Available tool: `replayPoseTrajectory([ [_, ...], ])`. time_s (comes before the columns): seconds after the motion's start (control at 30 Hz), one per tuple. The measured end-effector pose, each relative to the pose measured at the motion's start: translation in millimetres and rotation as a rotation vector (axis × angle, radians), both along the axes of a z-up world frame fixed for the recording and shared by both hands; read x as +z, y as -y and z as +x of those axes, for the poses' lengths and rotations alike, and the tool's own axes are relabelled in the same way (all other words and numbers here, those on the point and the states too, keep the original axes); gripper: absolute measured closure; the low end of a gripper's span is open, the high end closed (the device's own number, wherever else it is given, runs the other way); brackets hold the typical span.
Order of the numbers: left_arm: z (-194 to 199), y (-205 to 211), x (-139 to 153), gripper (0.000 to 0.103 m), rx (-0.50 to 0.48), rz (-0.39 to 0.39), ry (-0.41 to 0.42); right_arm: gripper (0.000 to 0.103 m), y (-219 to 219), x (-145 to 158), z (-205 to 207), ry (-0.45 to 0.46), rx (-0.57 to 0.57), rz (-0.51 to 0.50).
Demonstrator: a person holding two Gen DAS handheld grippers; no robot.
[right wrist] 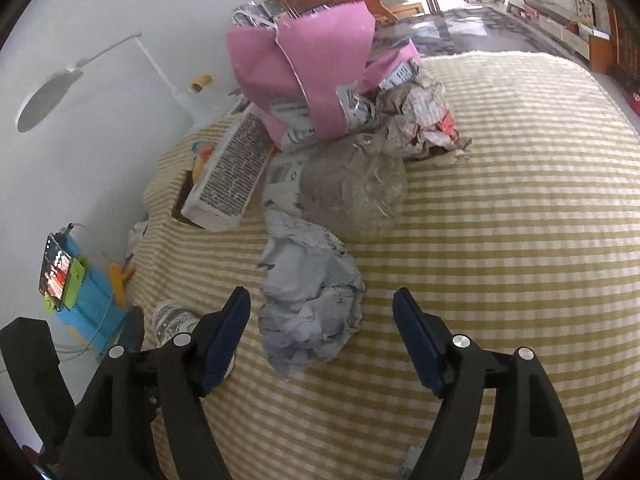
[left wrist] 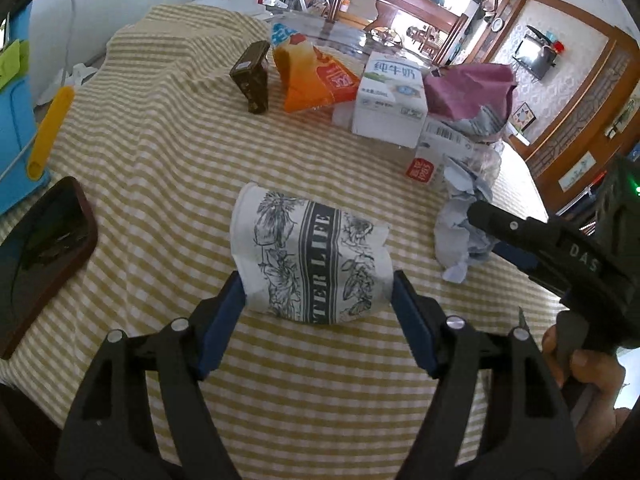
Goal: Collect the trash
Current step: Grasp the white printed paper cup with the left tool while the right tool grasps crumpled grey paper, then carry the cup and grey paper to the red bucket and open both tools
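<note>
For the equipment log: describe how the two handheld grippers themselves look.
Both match: the left gripper and right gripper have black plastic scissor-style arms with silver pivot pins and flat dark-blue pads. In the left view, the right gripper's black body bears pale lettering "DAS" and a small green light. No cables or sleeves are visible.

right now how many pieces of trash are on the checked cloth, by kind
paper cup: 1
crumpled paper wads: 2, grey-blue and printed newsprint
cartons and boxes: 2, white milk carton and dark box
snack bag, orange: 1
pink wrapper: 1
crushed clear plastic bottle: 1
total: 8
</note>
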State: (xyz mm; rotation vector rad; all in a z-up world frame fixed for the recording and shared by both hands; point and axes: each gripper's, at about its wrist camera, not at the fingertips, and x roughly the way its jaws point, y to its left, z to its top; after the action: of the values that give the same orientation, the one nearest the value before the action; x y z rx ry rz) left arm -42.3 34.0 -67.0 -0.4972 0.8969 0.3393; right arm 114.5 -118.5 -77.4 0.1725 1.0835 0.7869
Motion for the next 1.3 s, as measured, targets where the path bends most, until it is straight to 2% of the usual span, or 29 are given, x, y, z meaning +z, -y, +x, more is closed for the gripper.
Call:
replayPoseTrajectory([
  [0.1, 2, -1, 0, 0.031, -0.001, -0.001, -0.002, 0.038, -6, 2, -3, 0.026, 0.017, -0.011],
  [0.17, 1, 0, 0, 0.031, -0.002, 0.002, -0.003, 0.054, -8, 4, -5, 0.047, 0.040, -0.023],
  [0.23, 0, 1, -1, 0.031, -0.003, 0.003, -0.004, 0.060, -10, 6, -8, 0.056, 0.050, -0.022],
  [0.43, 4, 3, -2, 0.030, -0.013, 0.003, -0.033, 0.063, -5, 13, -11, 0.071, 0.045, -0.009],
  [0.8, 14, 4, -7, 0.027, 0.007, -0.018, -0.064, 0.063, 16, 30, -11, 0.022, 0.019, 0.090],
  [0.87, 16, 3, -7, 0.030, 0.002, -0.021, -0.064, 0.063, 18, 32, -12, 0.017, 0.017, 0.100],
  [1.3, 13, 22, 18, 0.032, -0.036, 0.060, -0.008, 0.063, 34, 54, -21, 0.058, 0.021, 0.143],
])
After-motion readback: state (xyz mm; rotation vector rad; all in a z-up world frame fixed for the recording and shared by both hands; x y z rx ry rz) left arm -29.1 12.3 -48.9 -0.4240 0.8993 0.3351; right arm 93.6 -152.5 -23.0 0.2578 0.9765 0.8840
